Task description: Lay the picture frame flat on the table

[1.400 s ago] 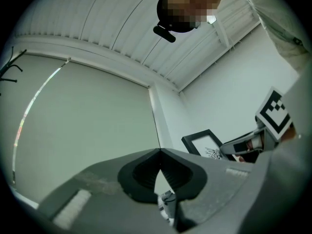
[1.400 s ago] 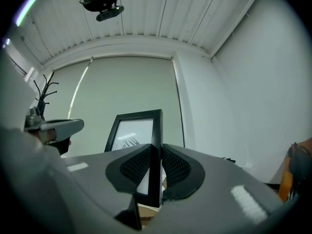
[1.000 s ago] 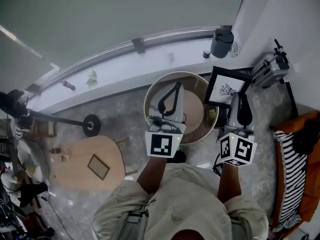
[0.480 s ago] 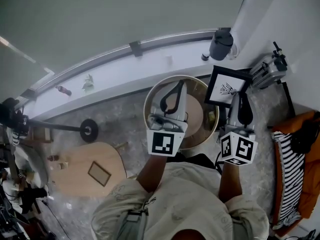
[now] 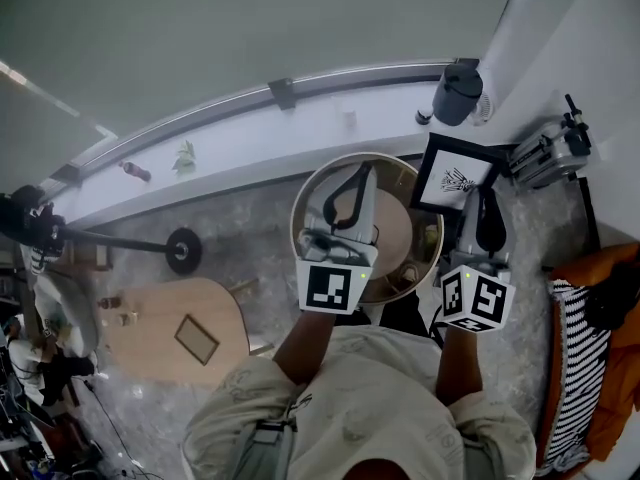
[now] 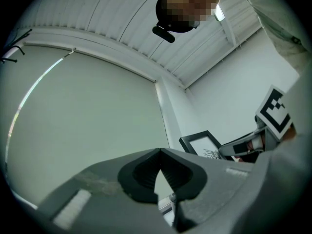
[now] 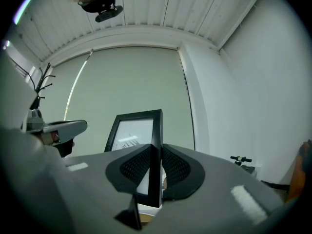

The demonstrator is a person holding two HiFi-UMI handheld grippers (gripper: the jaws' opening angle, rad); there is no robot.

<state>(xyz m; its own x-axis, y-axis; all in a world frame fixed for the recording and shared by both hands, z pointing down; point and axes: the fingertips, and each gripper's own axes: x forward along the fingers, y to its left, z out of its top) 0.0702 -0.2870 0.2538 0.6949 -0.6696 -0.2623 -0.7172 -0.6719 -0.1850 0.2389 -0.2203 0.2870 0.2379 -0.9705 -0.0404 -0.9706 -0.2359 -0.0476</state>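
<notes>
Window side: large pale grey-green blind (image 5: 250,28), white sill (image 5: 260,133) below. White adjoining wall (image 5: 590,38); ceiling (image 7: 146,9) of white ribbed panels. Floor (image 5: 240,233) mottled grey. Furniture: round wooden desk (image 5: 393,230) near sill; low wooden table (image 5: 165,323) at left; orange seat (image 5: 612,408) with striped cushion (image 5: 572,348) at right. Black stand with round base (image 5: 183,251) on floor. Light even, diffuse.
</notes>
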